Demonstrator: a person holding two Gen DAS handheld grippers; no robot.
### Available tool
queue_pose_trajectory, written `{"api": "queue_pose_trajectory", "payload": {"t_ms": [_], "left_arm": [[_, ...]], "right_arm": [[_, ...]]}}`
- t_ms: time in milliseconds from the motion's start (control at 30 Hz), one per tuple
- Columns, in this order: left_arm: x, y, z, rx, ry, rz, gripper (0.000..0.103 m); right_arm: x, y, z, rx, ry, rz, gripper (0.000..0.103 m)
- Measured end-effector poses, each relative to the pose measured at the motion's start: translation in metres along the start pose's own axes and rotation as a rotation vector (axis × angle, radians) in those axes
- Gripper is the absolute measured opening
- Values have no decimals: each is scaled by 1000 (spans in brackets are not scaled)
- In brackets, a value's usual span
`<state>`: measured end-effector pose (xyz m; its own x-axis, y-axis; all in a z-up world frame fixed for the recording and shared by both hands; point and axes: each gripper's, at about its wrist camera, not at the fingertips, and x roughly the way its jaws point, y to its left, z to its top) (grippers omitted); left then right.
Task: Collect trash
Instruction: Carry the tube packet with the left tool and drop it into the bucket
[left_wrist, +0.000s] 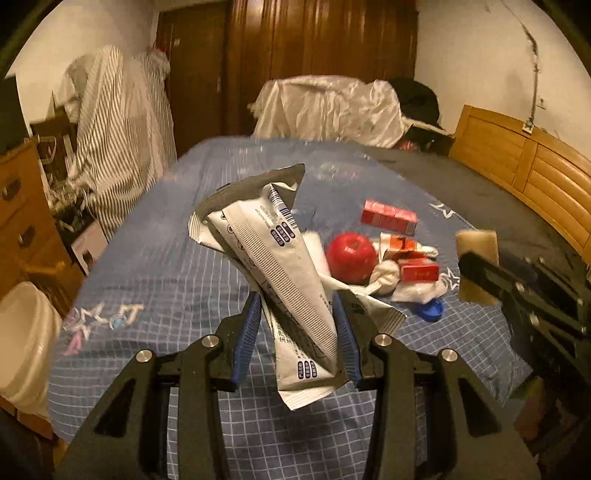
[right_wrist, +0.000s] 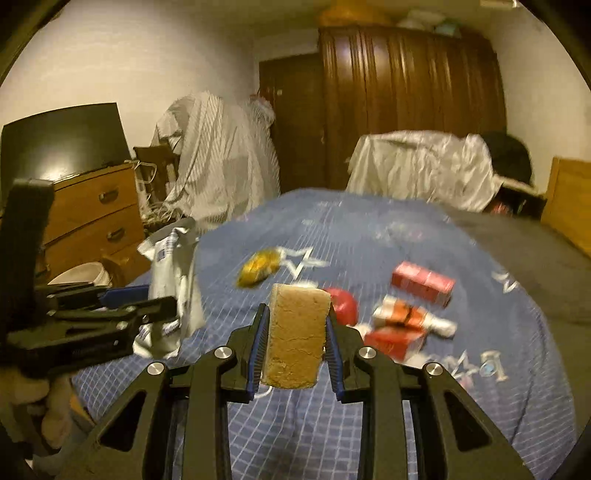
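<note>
The left gripper (left_wrist: 299, 332) pinches crumpled white-and-silver foil wrappers (left_wrist: 273, 258) above the blue checked bed (left_wrist: 166, 258); the right gripper (right_wrist: 295, 350) clamps a tan sponge block (right_wrist: 295, 336). Keep both grips firm while carrying them toward the white bin (left_wrist: 22, 339), likely the drop point.
</note>
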<state>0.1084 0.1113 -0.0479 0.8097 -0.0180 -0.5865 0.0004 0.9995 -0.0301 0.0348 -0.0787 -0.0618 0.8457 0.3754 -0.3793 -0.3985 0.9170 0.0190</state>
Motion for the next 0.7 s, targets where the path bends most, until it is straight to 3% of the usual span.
{"api": "queue_pose_trajectory", "payload": {"t_ms": [367,700], "left_arm": [[-41,-43,-7,159,-122,16,39],[-46,-46,-11,169,-133,9,39]], "right_arm": [[-46,-6,10,-3,-92,-102,30],[-63,-9,15,2,-99,-116,30]]}}
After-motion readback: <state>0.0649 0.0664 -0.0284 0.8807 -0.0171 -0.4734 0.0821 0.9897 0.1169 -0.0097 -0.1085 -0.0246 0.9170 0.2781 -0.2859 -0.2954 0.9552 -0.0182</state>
